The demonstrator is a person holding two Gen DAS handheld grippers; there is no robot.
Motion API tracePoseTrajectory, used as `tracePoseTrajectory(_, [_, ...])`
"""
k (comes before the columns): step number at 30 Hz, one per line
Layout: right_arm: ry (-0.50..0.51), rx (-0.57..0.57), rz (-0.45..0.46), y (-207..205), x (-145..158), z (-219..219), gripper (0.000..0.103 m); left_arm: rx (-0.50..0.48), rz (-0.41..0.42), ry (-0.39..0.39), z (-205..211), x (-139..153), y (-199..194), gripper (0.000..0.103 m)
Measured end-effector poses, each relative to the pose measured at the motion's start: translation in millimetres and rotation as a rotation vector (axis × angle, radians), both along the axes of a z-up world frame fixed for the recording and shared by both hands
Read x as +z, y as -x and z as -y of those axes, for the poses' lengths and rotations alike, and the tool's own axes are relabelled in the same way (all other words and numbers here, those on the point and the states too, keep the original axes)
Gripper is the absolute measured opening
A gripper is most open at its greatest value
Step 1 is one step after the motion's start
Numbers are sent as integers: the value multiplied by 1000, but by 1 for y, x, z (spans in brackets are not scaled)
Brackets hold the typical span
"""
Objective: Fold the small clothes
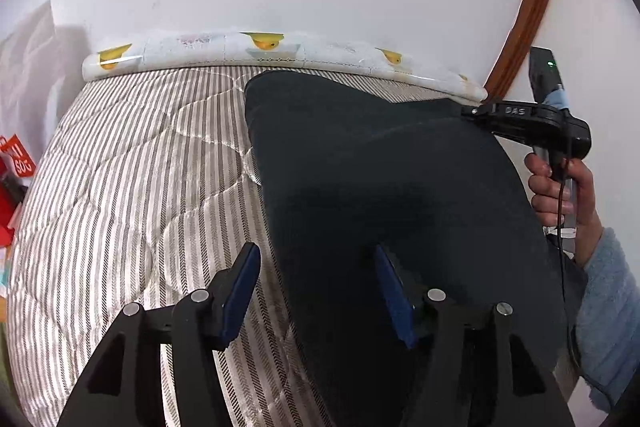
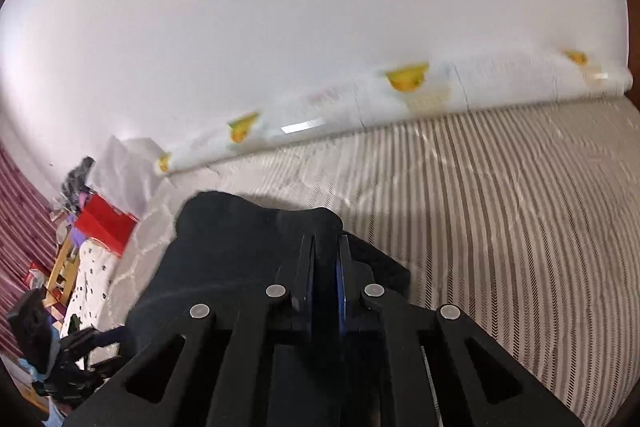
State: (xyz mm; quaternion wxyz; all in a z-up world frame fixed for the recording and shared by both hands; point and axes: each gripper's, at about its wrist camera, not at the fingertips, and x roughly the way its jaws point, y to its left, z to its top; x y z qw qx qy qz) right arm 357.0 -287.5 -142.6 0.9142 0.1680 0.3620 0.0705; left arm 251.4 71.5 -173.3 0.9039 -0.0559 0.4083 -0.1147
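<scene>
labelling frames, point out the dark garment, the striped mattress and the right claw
dark garment (image 1: pixel 380 187), left wrist view, middle of the cloth
striped mattress (image 1: pixel 140 167), left wrist view, bare quilted top
right claw (image 2: pixel 325 259), right wrist view, between its fingertips

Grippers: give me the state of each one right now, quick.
Left gripper: open, jaws straddling the edge of the dark garment, not pinching it.
Right gripper: shut on the dark garment's far corner.

Readable txt: "DAS" in raised letters on the black body of the right gripper (image 1: pixel 472 111), seen from left wrist cam, plus white chars on a red bag (image 1: pixel 16 157) at far left edge, upside down/mirrored, approx "SOG" — rest illegible.
</scene>
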Motion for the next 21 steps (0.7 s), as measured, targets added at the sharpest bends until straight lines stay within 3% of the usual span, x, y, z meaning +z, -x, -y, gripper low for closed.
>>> tracePoseTrajectory(3, [-27, -33, -38, -1, -6, 9, 17, 5, 0, -18, 1, 1, 1, 58])
tracePoseTrajectory(5, [-67, -63, -58, 5, -2, 17, 37, 9, -2, -22, 0, 2, 2, 58])
tracePoseTrajectory(11, [-83, -34, -76, 53, 10, 25, 46, 24, -2, -30, -2, 4, 10, 58])
tracePoseTrajectory(21, [-3, 94, -126, 127, -9, -9, 46, 76, -13, -61, -1, 12, 26, 58])
